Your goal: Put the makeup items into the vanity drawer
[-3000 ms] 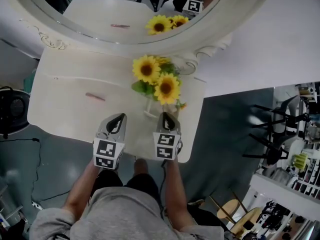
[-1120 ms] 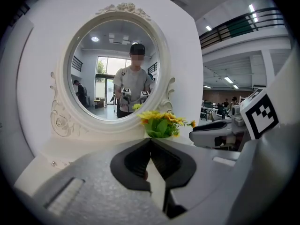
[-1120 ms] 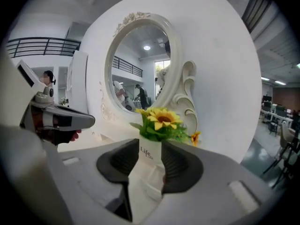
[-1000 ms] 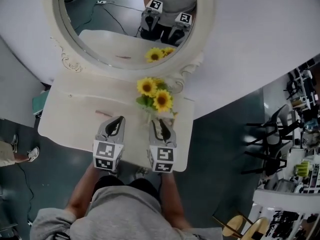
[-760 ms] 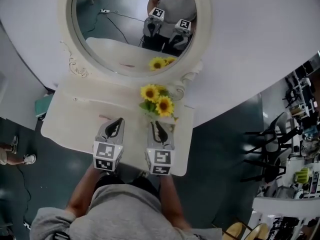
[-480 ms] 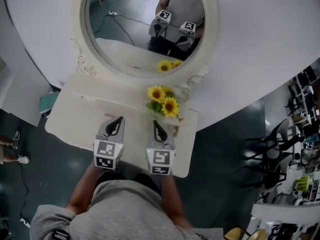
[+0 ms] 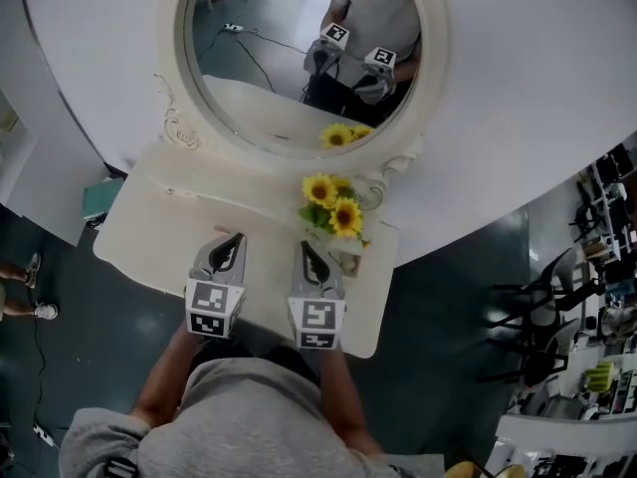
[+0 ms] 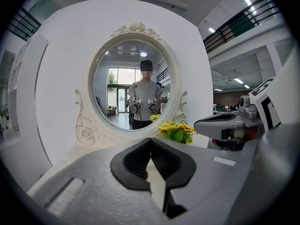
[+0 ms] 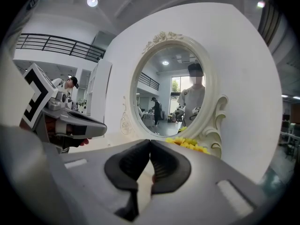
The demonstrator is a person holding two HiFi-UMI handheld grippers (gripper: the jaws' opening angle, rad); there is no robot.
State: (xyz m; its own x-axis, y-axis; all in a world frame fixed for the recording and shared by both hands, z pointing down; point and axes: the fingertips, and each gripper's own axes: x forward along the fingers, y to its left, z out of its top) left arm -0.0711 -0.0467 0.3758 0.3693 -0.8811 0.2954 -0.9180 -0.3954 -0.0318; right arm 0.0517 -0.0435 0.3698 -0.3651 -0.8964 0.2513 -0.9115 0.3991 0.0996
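Makeup stick (image 7: 220, 230) (faint reddish streak, barely readable) lies on table (image 7: 149, 237) just off left hand-held gripper (image 7: 237, 237) at 11 o'clock, long axis roughly 9-to-3. Right hand-held gripper (image 7: 308, 248) sits farther. Both clenched, seemingly empty.

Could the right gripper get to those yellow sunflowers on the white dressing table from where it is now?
Probably yes. The right gripper hovers just short of the yellow sunflowers, and nothing seems to stand between them on the white dressing table. Its jaws are shut, so it would have to open first.
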